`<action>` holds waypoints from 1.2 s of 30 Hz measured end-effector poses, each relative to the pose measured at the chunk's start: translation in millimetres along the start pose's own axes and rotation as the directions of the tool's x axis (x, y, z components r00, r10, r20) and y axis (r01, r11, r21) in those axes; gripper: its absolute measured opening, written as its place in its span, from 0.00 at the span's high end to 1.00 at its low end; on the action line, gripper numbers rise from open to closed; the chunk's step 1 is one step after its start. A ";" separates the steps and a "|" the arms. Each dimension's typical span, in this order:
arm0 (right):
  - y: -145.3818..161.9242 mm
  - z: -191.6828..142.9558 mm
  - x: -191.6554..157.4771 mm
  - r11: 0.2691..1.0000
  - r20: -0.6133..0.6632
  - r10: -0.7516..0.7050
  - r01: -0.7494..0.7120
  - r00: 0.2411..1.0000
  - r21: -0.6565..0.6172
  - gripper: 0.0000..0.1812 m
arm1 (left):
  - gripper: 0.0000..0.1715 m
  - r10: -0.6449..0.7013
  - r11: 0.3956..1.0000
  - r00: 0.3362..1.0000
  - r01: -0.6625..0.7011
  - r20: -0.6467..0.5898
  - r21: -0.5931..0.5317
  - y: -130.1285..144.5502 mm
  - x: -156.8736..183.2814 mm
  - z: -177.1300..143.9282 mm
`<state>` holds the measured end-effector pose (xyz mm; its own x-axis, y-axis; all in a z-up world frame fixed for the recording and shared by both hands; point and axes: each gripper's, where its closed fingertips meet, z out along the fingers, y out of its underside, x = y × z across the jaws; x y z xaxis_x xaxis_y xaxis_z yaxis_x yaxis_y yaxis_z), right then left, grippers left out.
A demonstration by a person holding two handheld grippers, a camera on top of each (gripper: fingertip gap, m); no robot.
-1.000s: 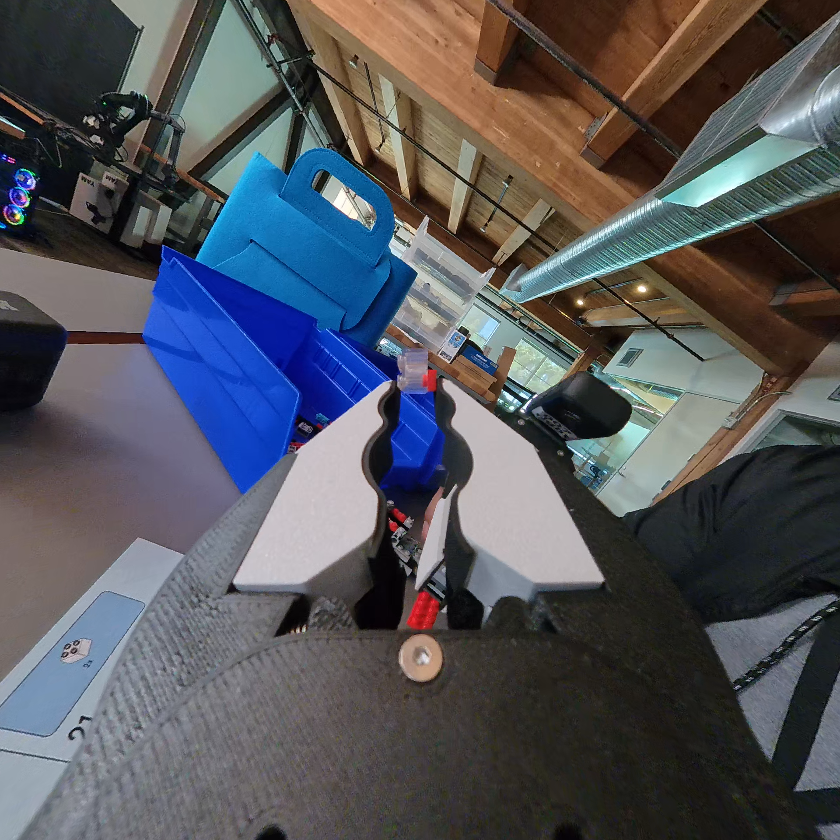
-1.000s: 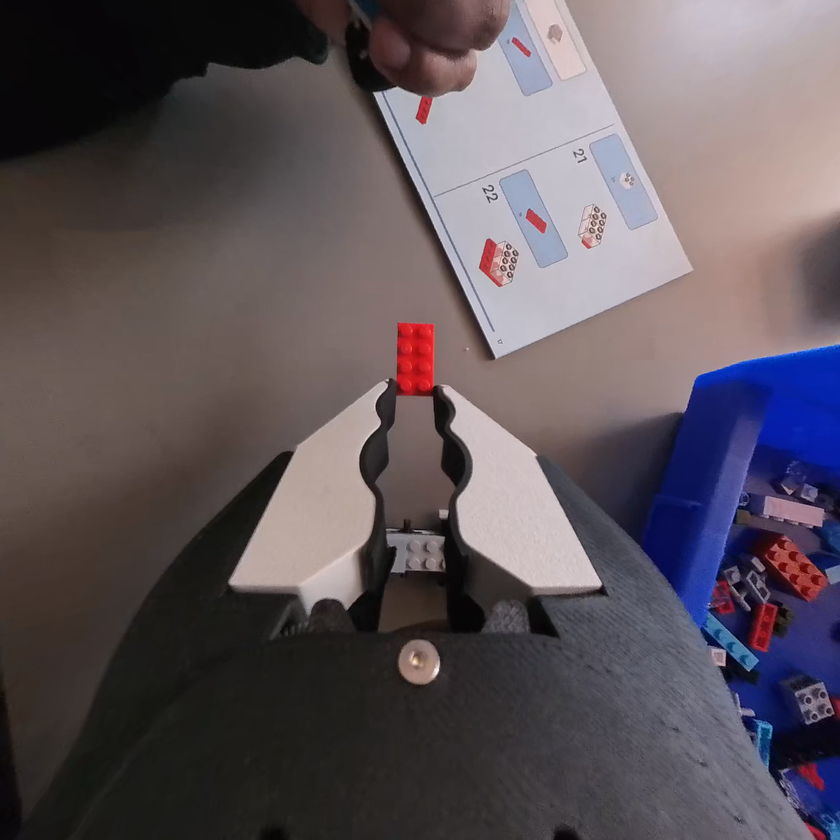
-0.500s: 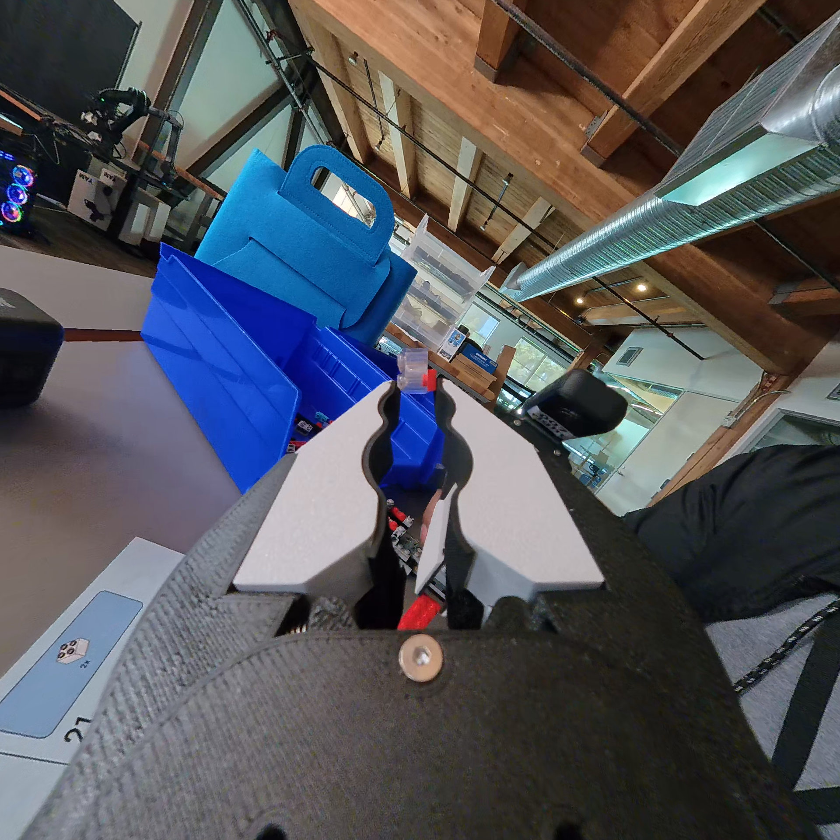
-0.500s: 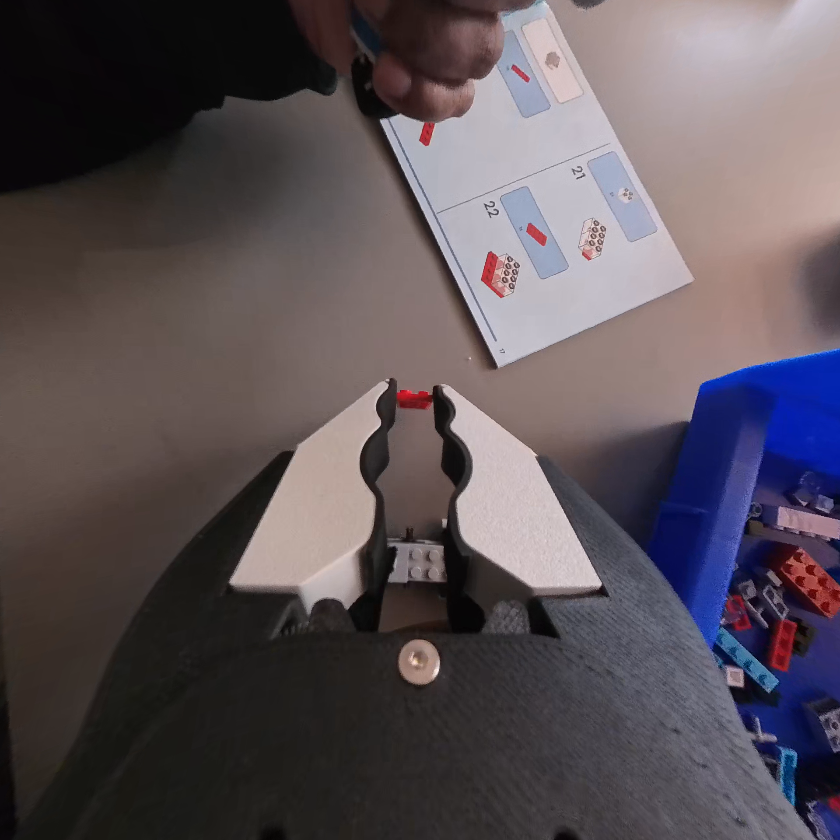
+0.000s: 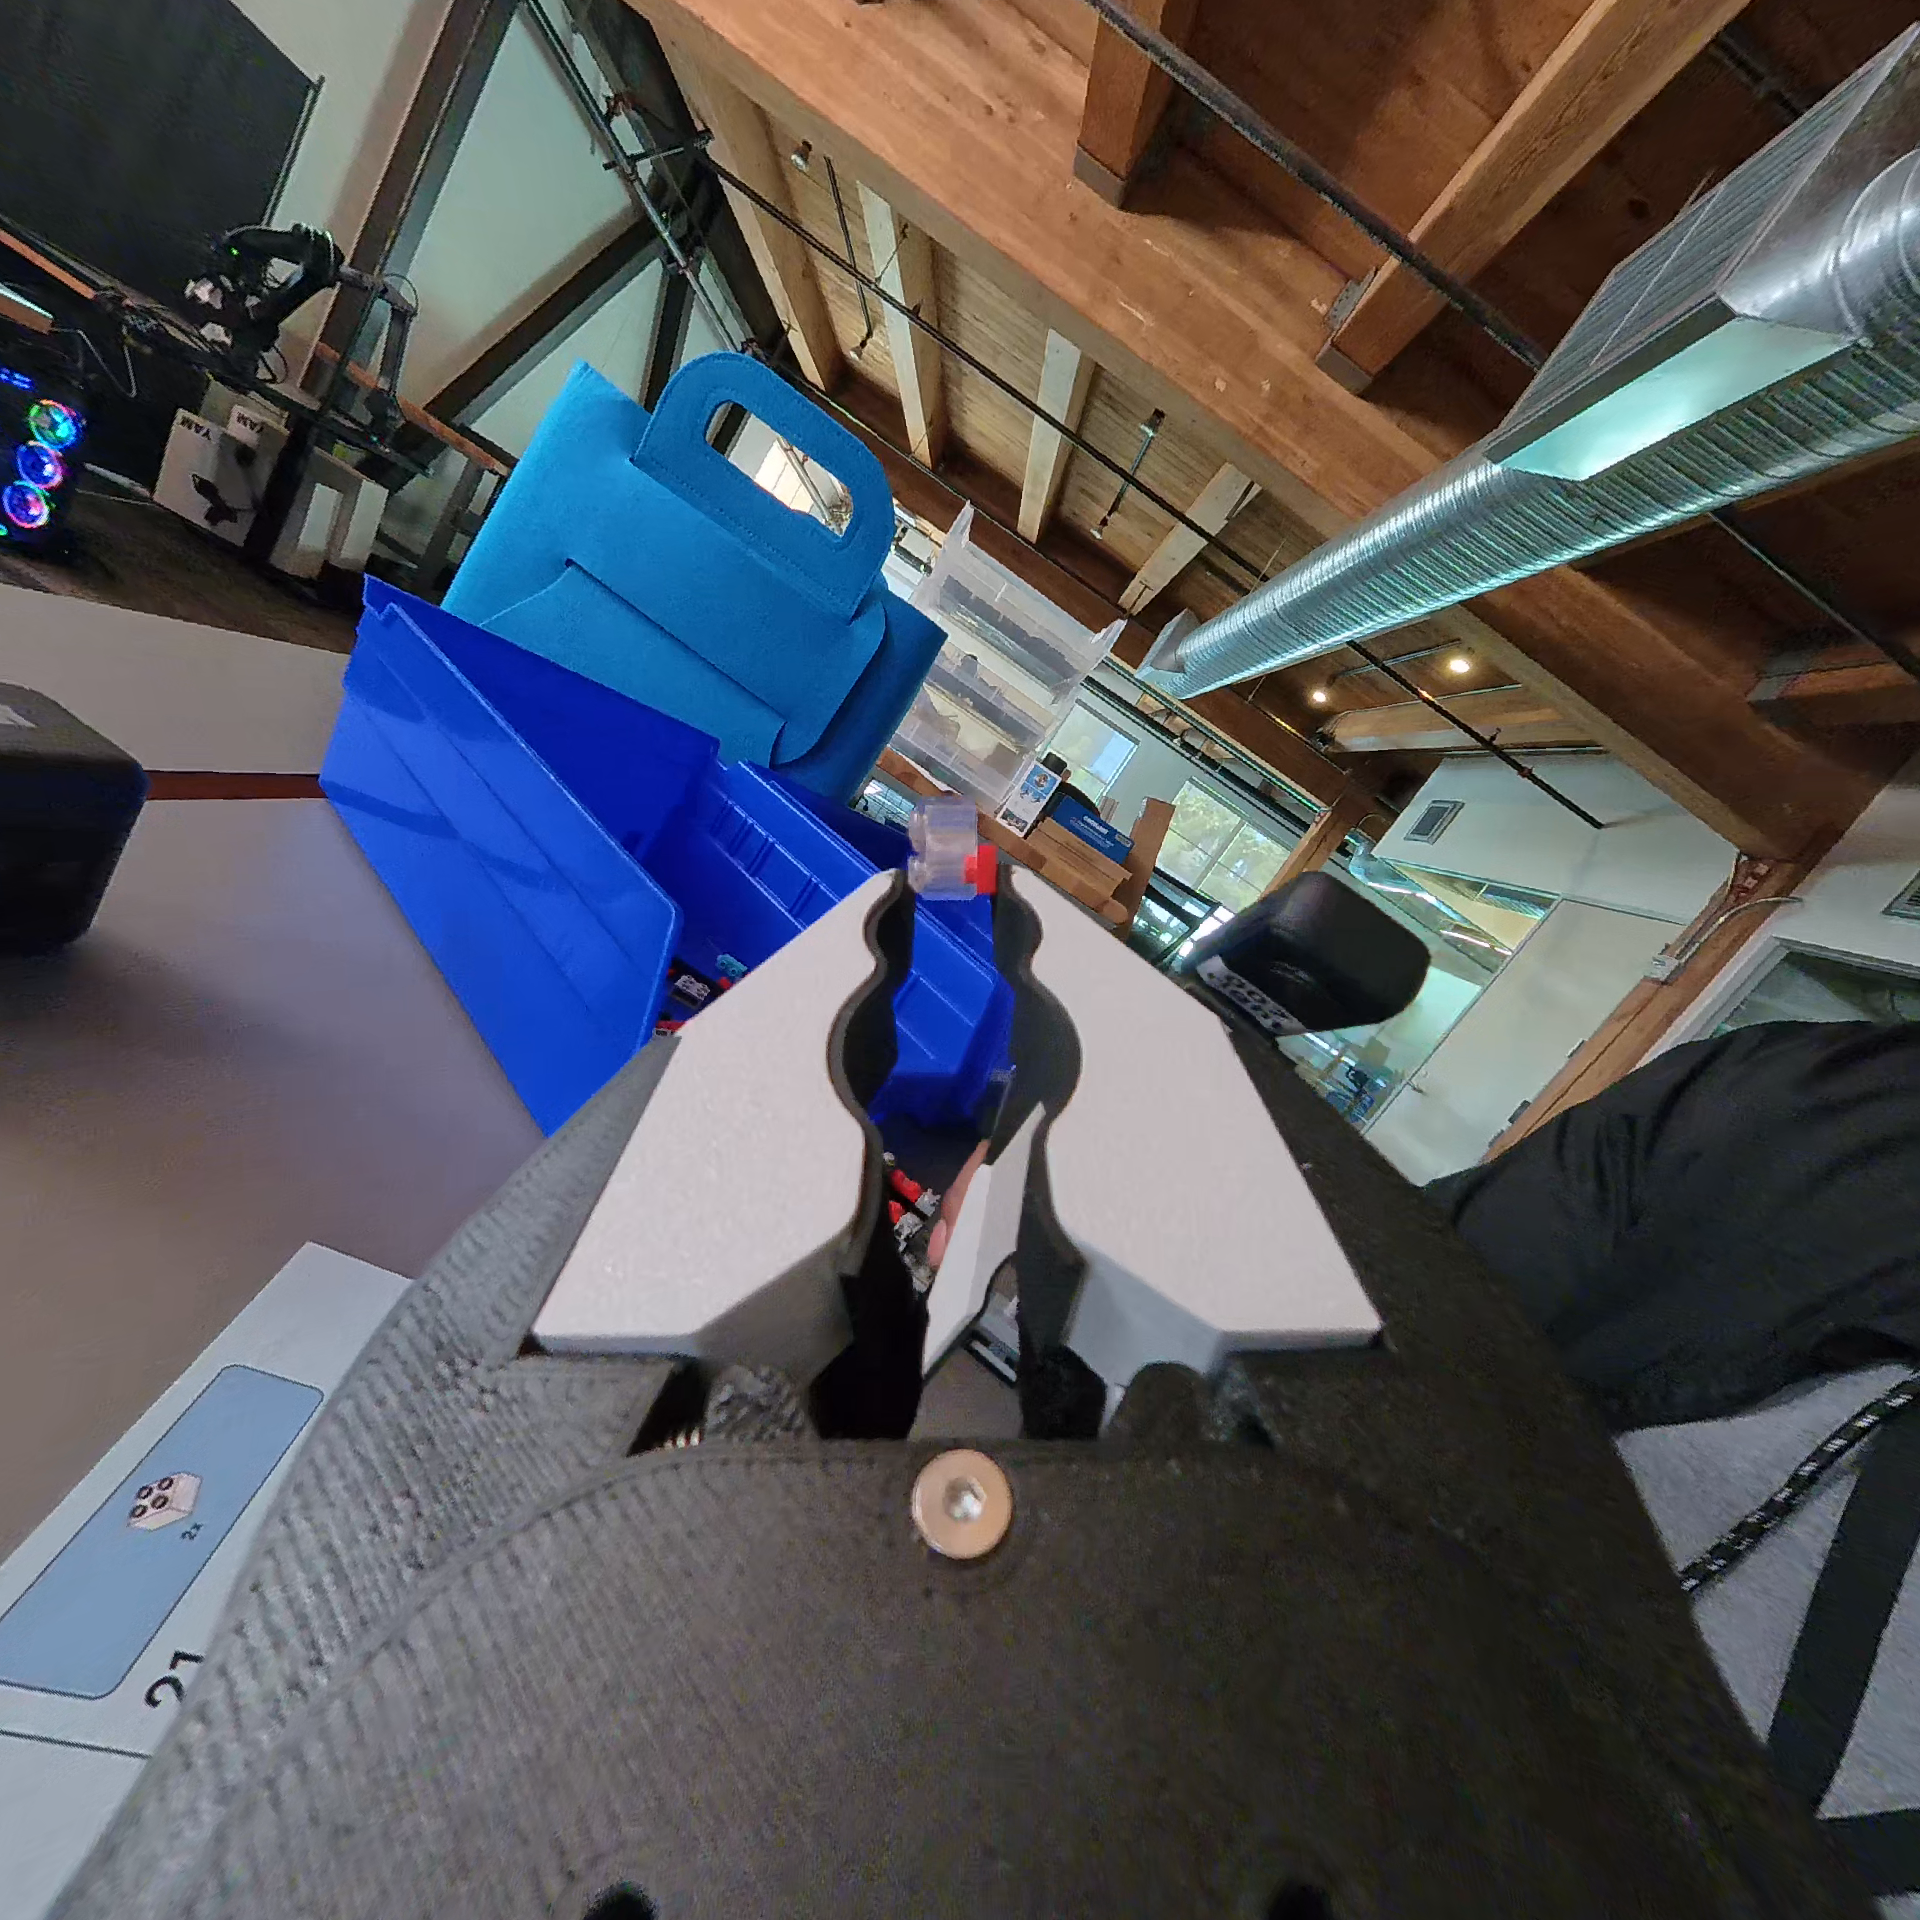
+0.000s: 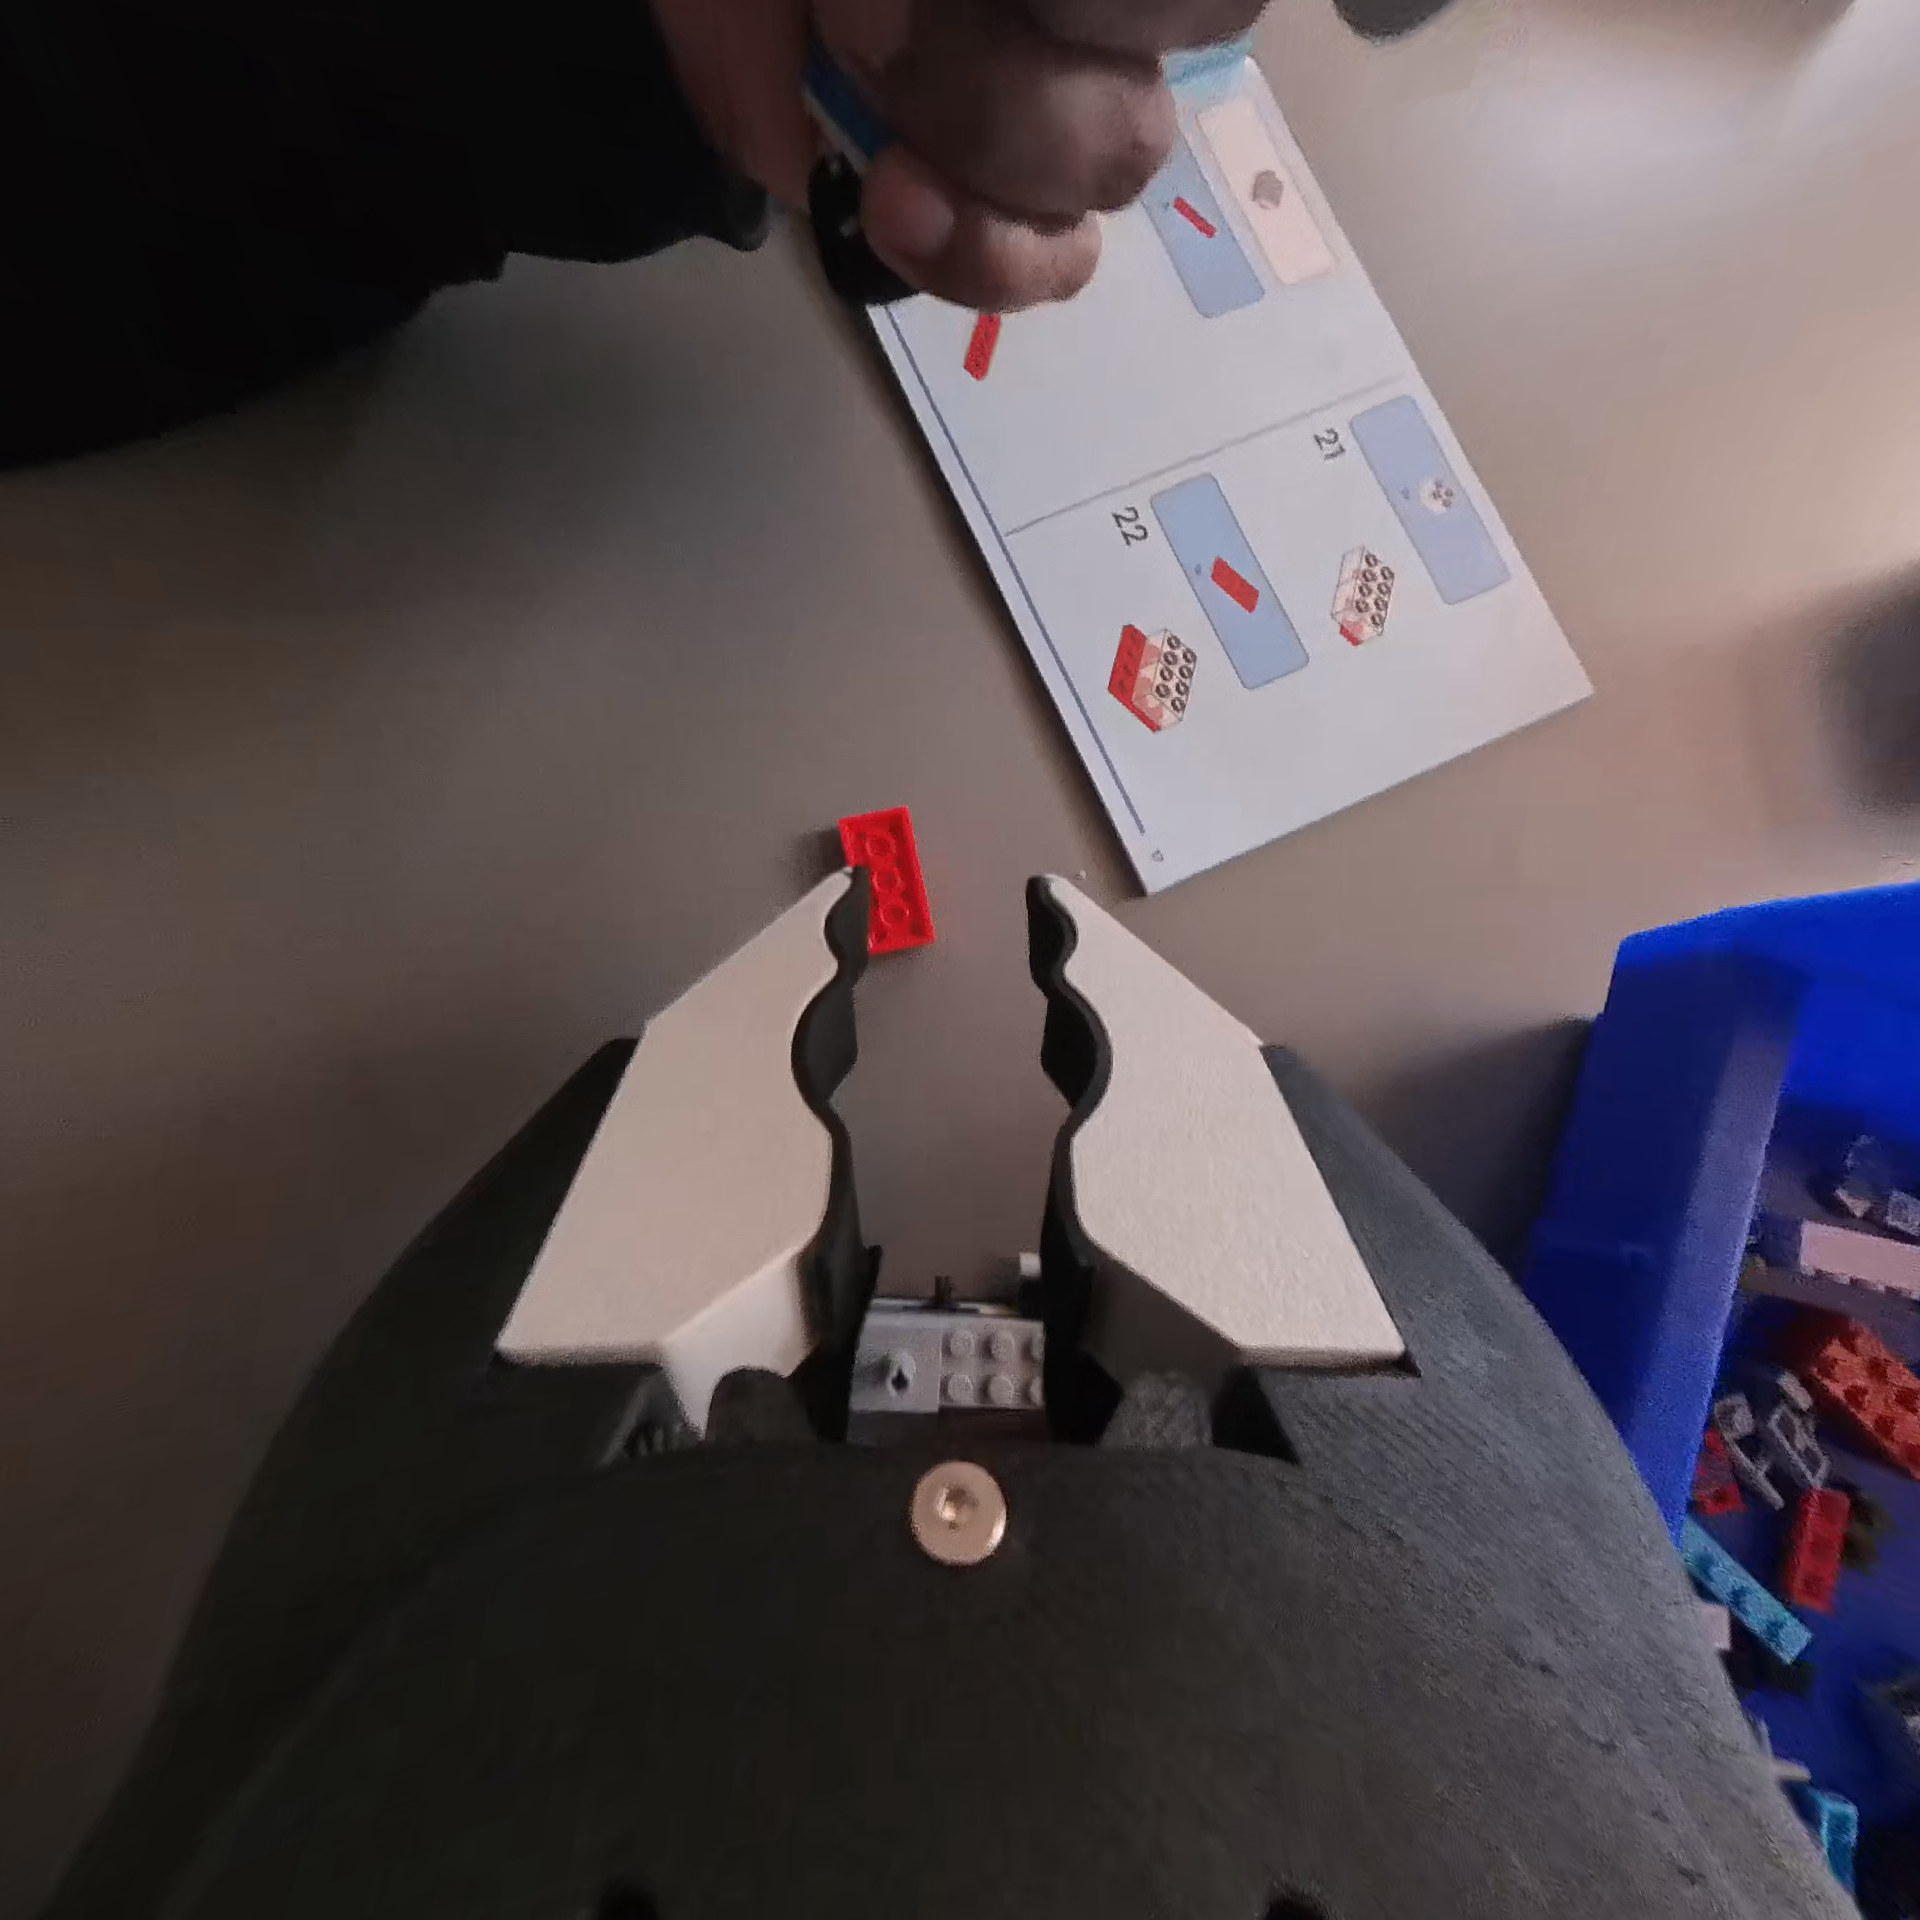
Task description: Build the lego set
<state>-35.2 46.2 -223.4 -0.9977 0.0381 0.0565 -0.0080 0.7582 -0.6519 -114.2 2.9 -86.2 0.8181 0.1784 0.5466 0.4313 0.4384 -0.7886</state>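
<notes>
The right gripper (image 6: 940,883) stands spread over the counter (image 6: 416,727), its jaws apart, and the red plate (image 6: 885,880) lies flat on the counter just beside the tip of the one finger, touching or nearly touching it, studs up. The left gripper (image 5: 951,878) is pressed together on a small clear piece with a red part (image 5: 948,847), held up in the air above the blue bin (image 5: 499,831) and pointing toward the ceiling. The main risk, as I judge it, sits with the red plate: it is thin and lies flat, so closing on it from this offset could push it sideways along the counter or tip it rather than catch it, since it sits off-centre between the jaws. A skewed pinch would also leave it tilted for pressing onto the held piece. The clear piece is gripped only at the very fingertips, so a firm push against it could twist it out. The instruction sheet (image 6: 1299,582) lies near, and a hand (image 6: 987,156) hovers over its far end; a sliding plate could end up under either.
</notes>
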 end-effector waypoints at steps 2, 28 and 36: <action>4.8 6.8 -3.4 0.999 0.007 -0.018 0.019 1.000 -0.033 0.83 | 0.92 -0.006 1.000 1.000 0.006 -0.003 -0.002 1.1 0.2 1.0; -90.7 -76.9 84.2 0.985 -0.242 0.051 -0.009 0.969 0.172 0.90 | 0.92 -0.311 0.948 0.950 0.309 -0.008 -0.075 45.3 -9.0 25.8; -87.7 -70.3 86.8 0.992 -0.265 0.003 0.032 0.964 0.125 0.90 | 0.92 -0.306 0.950 0.952 0.304 -0.018 -0.075 43.9 -7.7 25.2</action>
<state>-116.4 28.8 -108.2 -0.9441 0.2113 0.2532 -0.0478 0.6719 -0.7391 -111.2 43.0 -117.9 0.6534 0.0194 0.7567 0.6871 0.4044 -0.6036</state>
